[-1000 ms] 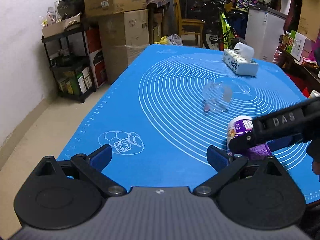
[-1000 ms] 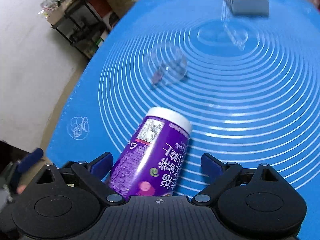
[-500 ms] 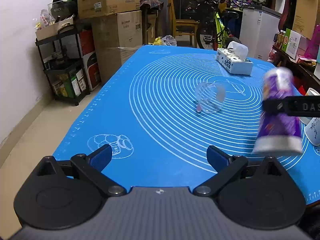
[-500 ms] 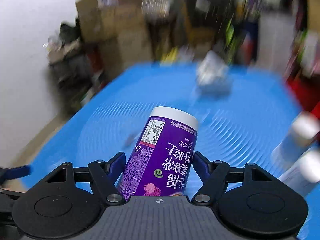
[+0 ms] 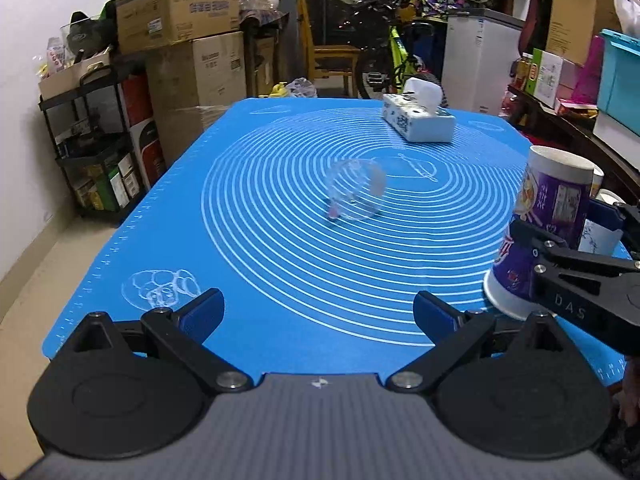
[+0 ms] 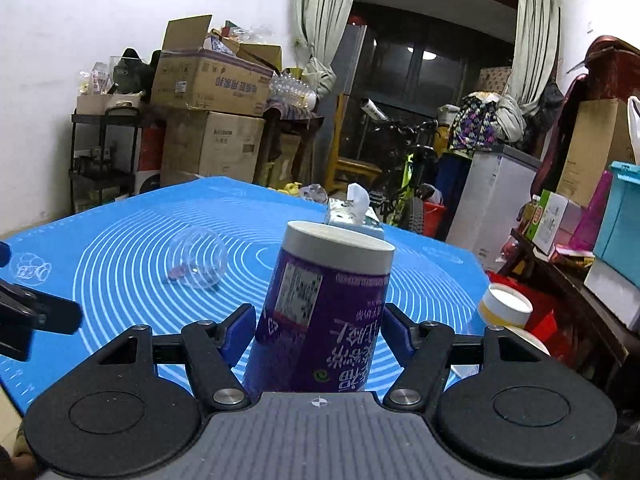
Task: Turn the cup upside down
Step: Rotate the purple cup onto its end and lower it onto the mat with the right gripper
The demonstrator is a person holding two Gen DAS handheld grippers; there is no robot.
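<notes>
- My right gripper point(image 6: 318, 334) clamps the purple cup point(image 6: 320, 312); a second ago it lay tilted low over the mat point(image 5: 280, 240), now it is lifted and turned, white flat end up, so I judge the flip nearly done.
- My left gripper point(image 5: 316, 312) hangs open, idle.
- Room: the clear cup point(image 5: 356, 196) sits well apart; other cups point(image 6: 506, 306) crowd the near right edge.

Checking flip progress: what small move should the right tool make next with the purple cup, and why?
Probably straighten the purple paper cup and lower it onto the blue mat. The right tool is clamped on it, its print reads upside down and closed end points up, but it leans.
</notes>
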